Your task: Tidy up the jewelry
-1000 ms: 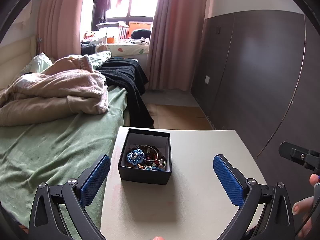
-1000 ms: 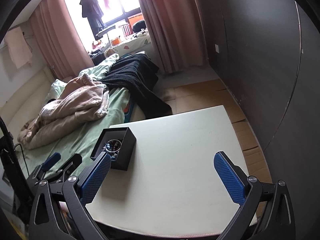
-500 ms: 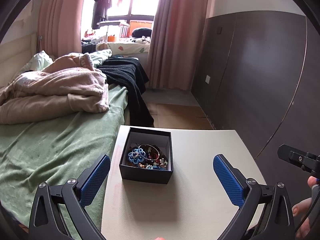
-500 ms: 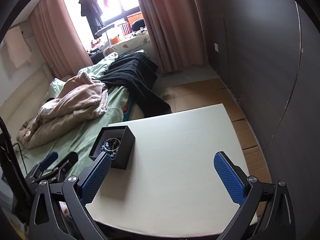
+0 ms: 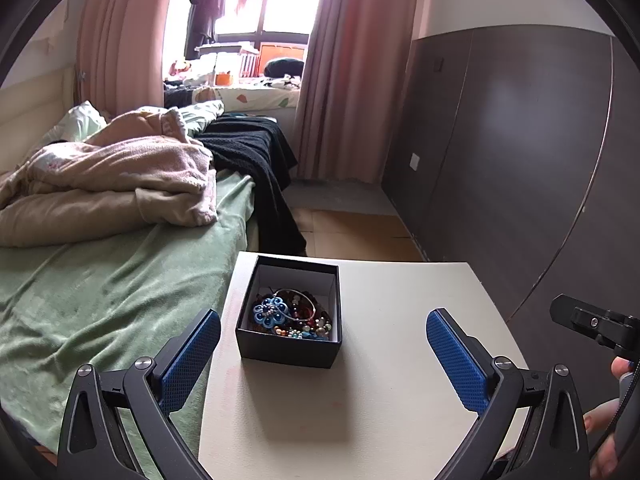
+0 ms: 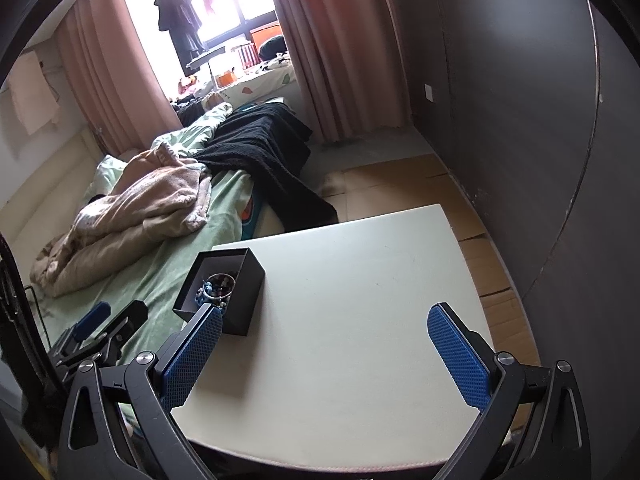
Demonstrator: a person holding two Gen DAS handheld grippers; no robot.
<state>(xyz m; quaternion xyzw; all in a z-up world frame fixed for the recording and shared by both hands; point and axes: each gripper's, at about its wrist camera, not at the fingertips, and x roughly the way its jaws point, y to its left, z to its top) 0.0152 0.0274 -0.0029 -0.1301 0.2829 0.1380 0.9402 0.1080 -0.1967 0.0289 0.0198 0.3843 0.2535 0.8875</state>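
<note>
L gripper fingers wide, nothing btwn them, hovering over near edge of white counter. R gripper fingers also wide, empty, above counter's near side. Black box sits open on counter's left part, near bed edge, w/ jewelry piled inside: blue flower piece, beads, thin bangle. Beyond: bed w/ green sheet, beige blanket, black throw; pink curtains at window.
</note>
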